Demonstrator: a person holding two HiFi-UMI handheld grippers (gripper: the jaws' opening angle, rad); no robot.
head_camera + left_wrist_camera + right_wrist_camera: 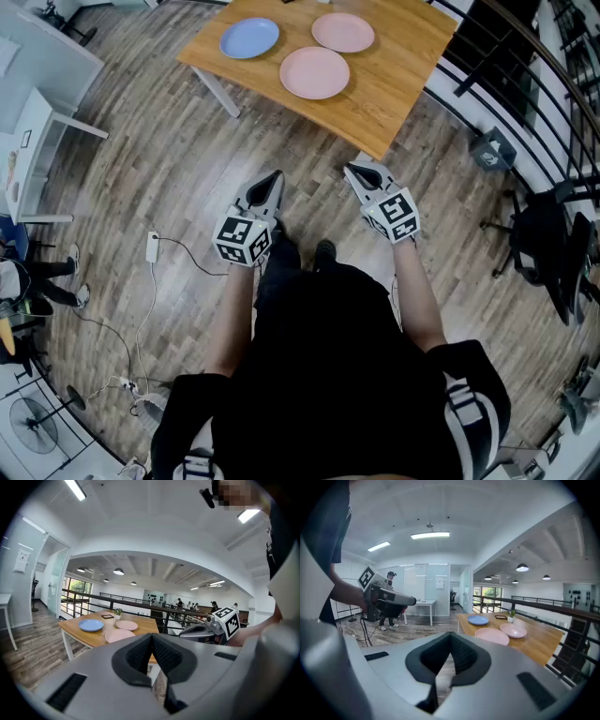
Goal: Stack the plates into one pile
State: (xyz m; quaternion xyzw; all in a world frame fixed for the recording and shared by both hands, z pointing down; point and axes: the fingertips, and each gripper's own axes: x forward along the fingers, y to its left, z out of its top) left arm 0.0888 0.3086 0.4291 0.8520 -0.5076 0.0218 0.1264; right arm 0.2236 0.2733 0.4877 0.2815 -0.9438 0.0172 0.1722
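Note:
Three plates lie apart on a wooden table [394,94]: a blue plate [249,37] at the far left, a pink plate [314,72] nearest me, and a second pink plate [342,32] behind it. The same blue plate [91,625] and the two pink plates show small in the left gripper view, and again the blue plate [478,619] in the right gripper view. My left gripper [271,178] and right gripper [354,170] hang side by side over the floor, short of the table's near corner. Both are shut with nothing between the jaws.
A white desk [37,141] stands at the left, and a cable with a plug [152,248] trails over the wood floor. A black railing [525,56] and a dark office chair [548,234] sit to the right. A person stands by a far white table [389,602].

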